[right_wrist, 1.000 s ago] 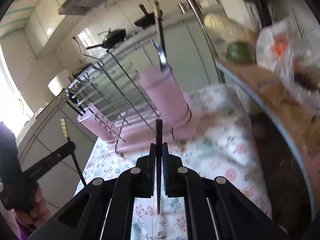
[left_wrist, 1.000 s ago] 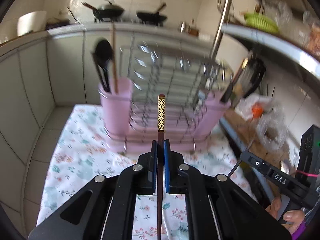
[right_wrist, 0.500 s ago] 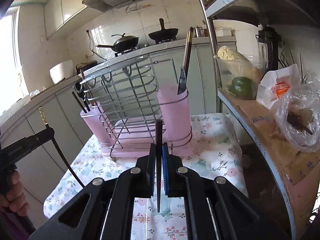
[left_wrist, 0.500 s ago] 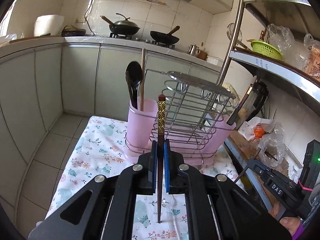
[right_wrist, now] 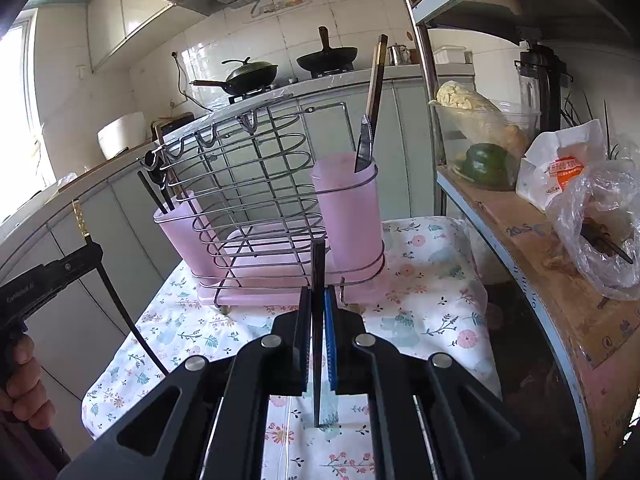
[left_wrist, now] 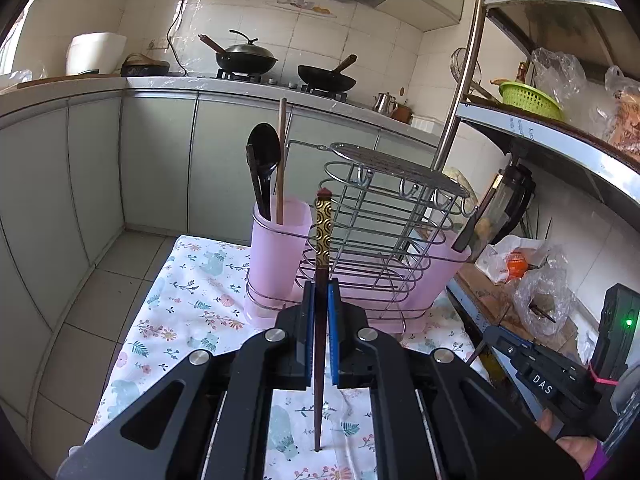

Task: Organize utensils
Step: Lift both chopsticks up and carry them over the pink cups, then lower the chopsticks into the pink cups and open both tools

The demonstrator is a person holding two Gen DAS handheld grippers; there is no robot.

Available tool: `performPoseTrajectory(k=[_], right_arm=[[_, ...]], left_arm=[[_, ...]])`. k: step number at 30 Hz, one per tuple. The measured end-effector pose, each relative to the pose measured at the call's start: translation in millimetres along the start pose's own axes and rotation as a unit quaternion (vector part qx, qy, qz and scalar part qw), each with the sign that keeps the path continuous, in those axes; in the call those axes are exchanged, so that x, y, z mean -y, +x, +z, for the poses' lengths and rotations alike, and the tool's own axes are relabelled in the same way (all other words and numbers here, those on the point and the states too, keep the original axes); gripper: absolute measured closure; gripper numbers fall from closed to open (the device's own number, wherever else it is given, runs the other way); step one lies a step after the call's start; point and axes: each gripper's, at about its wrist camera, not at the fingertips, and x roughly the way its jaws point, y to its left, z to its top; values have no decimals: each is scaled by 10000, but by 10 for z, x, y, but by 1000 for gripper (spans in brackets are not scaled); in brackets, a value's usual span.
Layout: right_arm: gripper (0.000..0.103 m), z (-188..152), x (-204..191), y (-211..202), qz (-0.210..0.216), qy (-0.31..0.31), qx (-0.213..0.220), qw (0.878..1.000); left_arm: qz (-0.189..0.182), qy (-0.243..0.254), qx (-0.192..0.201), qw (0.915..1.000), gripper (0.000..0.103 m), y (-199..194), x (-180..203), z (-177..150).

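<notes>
Chopsticks, dark wood: gold-banded one (left_wrist: 323, 232) clenched in my left fingers (left_wrist: 321, 292), plain one (right_wrist: 318, 264) in my right fingers (right_wrist: 317, 296), upright for pink plastic holder cups (left_wrist: 280, 240).

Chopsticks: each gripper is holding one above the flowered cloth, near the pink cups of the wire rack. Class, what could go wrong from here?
1. The left gripper clamps its chopstick near the middle, so the long stick could pivot or slip on the way in.
2. The left cup already holds a black spoon and a stick; the tip may catch on them.
3. The right gripper holds a dark chopstick; its cup stands behind rack wire, which could snag it.
</notes>
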Motion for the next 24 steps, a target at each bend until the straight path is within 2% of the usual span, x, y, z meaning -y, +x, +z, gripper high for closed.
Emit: performPoseTrajectory(k=[4,9,17,24], right_arm=[[97,51,3,-11,100,26,45,9999],[97,282,32,-108,197,52,343,9992],[97,1002,77,-409,288,12,1322,9908],[97,1465,100,-530,179,-5,2094,9777]], left_arm=[[34,19,107,9999,98,-30,-13,80],[115,103,437,9989,98,-148,-23,327],[177,-70,1046,9943,98,-328,-118,962],[368,-163,1746,9838,98,-331,-164,1480]])
